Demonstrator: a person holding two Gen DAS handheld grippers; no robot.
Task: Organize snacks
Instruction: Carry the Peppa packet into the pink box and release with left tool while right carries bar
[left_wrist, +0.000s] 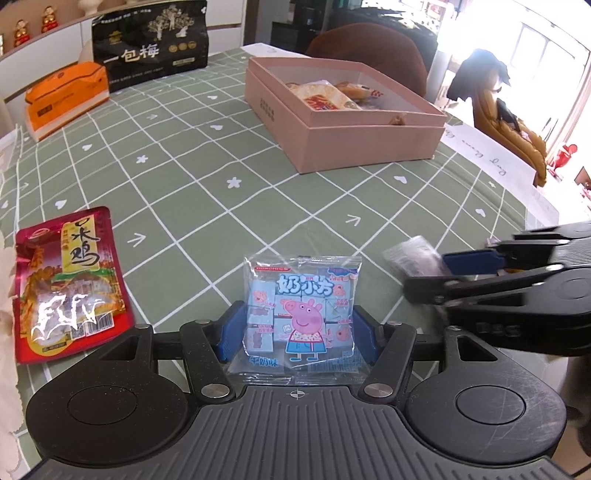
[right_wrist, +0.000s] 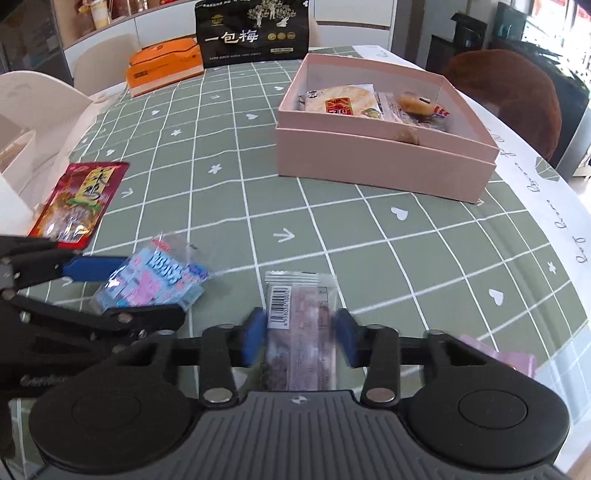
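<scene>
On the bench a red pouch lies far left, the left gripper has its fingers pressed against a blue packet, the right gripper clasps a clear bar, and the far-right pink box contains several wrapped snacks.

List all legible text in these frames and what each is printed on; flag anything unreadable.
"一包梅": black standing bag, gold fine print too small.
"奶小方", "牛奶味": blue Peppa Pig packet in the left gripper.
"口水鸡": red pouch; rest too small.
Barcode digits on the clear packet in the right gripper: blurred.
Pink box print, orange box logo, cursive on white table edge: unreadable.
</scene>
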